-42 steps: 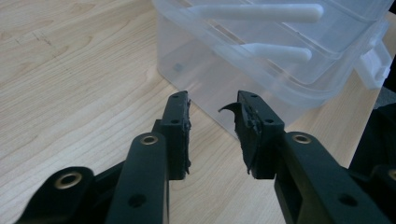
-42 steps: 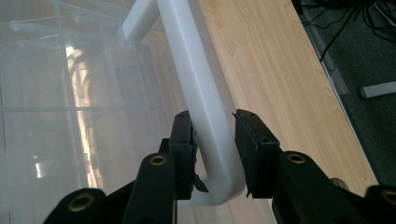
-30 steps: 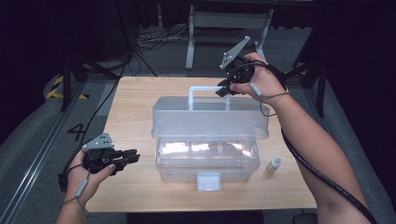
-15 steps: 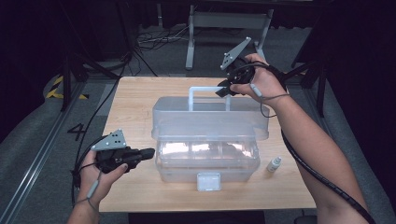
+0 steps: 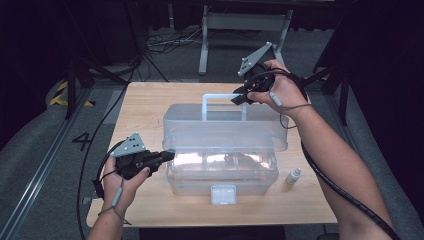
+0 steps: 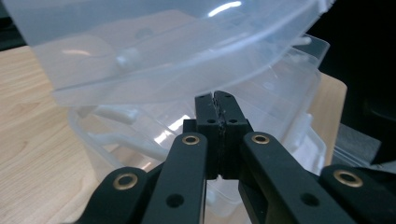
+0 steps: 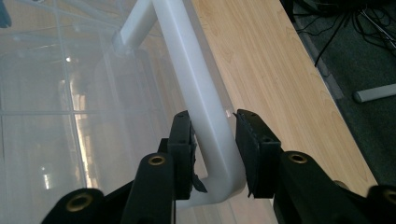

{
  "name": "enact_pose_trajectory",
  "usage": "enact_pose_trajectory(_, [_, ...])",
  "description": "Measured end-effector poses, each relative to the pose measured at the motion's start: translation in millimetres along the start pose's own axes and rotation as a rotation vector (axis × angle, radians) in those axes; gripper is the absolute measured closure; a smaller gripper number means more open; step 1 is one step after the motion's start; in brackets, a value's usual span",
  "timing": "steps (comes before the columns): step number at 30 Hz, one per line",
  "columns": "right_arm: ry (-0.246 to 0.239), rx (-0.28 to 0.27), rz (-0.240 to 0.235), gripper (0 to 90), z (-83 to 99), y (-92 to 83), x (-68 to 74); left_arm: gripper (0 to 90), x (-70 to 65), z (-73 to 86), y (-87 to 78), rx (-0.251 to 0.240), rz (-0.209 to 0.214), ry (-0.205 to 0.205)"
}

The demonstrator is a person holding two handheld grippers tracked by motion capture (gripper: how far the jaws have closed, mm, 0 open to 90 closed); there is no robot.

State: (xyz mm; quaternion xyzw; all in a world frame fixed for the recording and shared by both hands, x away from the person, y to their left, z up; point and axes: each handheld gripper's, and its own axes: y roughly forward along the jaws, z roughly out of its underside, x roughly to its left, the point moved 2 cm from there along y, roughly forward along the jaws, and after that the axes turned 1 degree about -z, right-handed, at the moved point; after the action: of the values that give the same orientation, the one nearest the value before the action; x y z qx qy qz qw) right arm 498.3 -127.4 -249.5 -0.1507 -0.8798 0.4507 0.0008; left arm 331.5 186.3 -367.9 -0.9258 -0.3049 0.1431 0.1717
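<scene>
Right hand-held gripper (image 5: pixel 241 97) clamps the white handle (image 7: pixel 196 93) of the clear plastic box (image 5: pixel 220 172) on the desk (image 5: pixel 145 100), holding its lid (image 5: pixel 220 131) raised. Left hand-held gripper (image 5: pixel 167 156), jaws just closed empty, sits at the box's left end, likely to steady it.

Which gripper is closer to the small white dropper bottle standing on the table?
Left, though neither is close. The small white dropper bottle stands off the clear plastic box's right front corner; the left gripper is across the box, and the right gripper is behind, at the white handle.
</scene>
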Motion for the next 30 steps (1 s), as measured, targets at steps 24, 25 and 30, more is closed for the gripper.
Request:
enact_pose_trajectory(24, [0.006, 0.0, 0.004, 67.6, 0.2, -1.6, 2.3, 89.9, 1.6, -1.1, 3.9, -0.008, -0.038, -0.001])
enact_pose_trajectory(25, [0.008, -0.003, 0.002, 66.3, 0.2, -2.3, 2.4, 89.8, 1.5, -0.9, 4.0, -0.009, -0.04, -0.003])
enact_pose_trajectory(30, [-0.001, -0.054, 0.014, 59.7, -0.7, -13.3, 5.5, 89.8, 1.8, -2.2, 4.4, -0.008, -0.038, 0.001])
